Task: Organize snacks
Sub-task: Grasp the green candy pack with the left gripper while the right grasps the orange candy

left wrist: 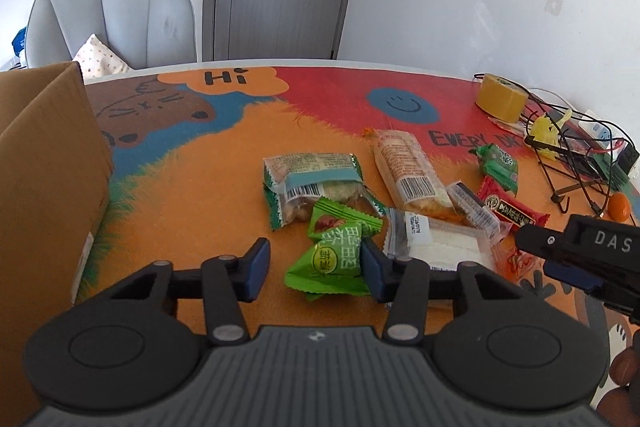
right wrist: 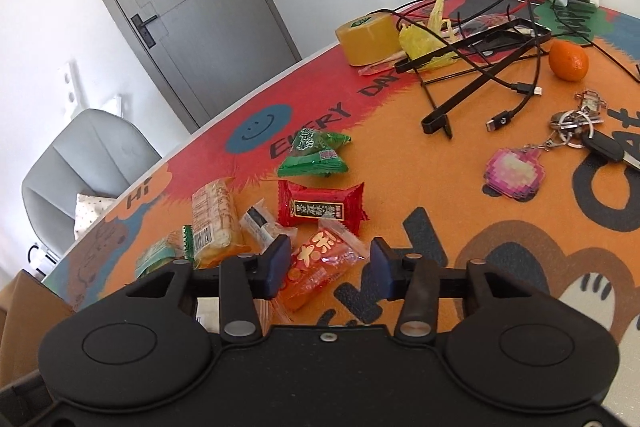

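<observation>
Several wrapped snacks lie on a colourful cartoon table mat (left wrist: 192, 195). My left gripper (left wrist: 316, 265) is open, its jaws on either side of a bright green snack packet (left wrist: 330, 261); the right pad touches the packet. Behind lie a second green packet (left wrist: 344, 221), a clear biscuit pack (left wrist: 310, 183), a long orange-edged pack (left wrist: 408, 173) and a white wafer pack (left wrist: 436, 245). My right gripper (right wrist: 330, 269) is open around an orange snack packet (right wrist: 320, 265). A red packet (right wrist: 320, 211) and a dark green packet (right wrist: 316, 153) lie beyond it.
A cardboard box (left wrist: 44, 187) stands at the left. A yellow tape roll (left wrist: 500, 99), cables and a wire stand (left wrist: 576, 163), a tangerine (right wrist: 568, 61), keys with a pink keyring (right wrist: 514, 175) crowd the right side. A grey chair (left wrist: 116, 15) stands behind the table.
</observation>
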Action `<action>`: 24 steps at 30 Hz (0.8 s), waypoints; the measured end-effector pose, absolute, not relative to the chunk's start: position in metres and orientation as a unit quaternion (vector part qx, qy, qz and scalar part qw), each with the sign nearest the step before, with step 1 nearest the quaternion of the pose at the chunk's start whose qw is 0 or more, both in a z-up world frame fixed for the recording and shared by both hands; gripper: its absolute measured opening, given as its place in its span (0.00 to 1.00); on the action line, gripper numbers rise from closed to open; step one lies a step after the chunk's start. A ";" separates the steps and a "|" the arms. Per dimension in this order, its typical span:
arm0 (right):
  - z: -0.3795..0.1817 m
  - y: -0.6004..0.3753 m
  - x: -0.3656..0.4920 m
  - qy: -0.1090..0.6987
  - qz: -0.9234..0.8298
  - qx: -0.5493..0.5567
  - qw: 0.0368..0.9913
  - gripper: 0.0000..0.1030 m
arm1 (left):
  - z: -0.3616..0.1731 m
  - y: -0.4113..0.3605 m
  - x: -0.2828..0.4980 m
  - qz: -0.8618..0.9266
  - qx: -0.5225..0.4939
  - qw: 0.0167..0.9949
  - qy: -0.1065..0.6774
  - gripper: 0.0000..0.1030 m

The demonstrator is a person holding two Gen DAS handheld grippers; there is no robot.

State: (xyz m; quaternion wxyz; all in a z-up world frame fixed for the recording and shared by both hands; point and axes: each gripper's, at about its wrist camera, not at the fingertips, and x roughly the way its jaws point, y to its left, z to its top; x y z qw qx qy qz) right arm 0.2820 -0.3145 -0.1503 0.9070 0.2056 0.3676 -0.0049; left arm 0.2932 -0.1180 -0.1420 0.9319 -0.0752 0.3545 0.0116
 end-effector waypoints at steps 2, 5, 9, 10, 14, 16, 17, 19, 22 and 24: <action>-0.152 -0.310 0.284 0.373 -0.006 0.196 0.907 0.45 | -0.142 -0.117 0.293 0.011 -0.074 0.933 0.353 0.40; -0.154 -0.305 0.282 0.376 -0.007 0.178 0.909 0.43 | -0.143 -0.117 0.292 0.006 -0.072 0.934 0.349 0.35; -0.153 -0.303 0.276 0.377 0.008 0.173 0.910 0.31 | -0.141 -0.115 0.287 -0.002 -0.081 0.933 0.350 0.34; -0.153 -0.301 0.273 0.375 0.011 0.169 0.911 0.29 | -0.140 -0.115 0.286 -0.001 -0.080 0.934 0.349 0.34; -0.151 -0.300 0.266 0.373 0.026 0.169 0.912 0.20 | -0.132 -0.113 0.276 -0.002 -0.081 0.938 0.337 0.34; -0.150 -0.301 0.262 0.370 0.028 0.173 0.912 0.18 | -0.128 -0.112 0.269 -0.004 -0.081 0.940 0.332 0.34; -0.149 -0.302 0.259 0.368 0.028 0.175 0.913 0.17 | -0.126 -0.112 0.266 -0.005 -0.082 0.940 0.331 0.34; -0.147 -0.302 0.253 0.364 0.030 0.178 0.914 0.16 | -0.123 -0.111 0.261 -0.004 -0.081 0.941 0.327 0.34; -0.142 -0.303 0.243 0.353 0.034 0.182 0.917 0.16 | -0.118 -0.109 0.251 -0.003 -0.082 0.943 0.322 0.34; -0.139 -0.303 0.237 0.347 0.038 0.185 0.919 0.16 | -0.113 -0.108 0.244 -0.002 -0.082 0.946 0.315 0.34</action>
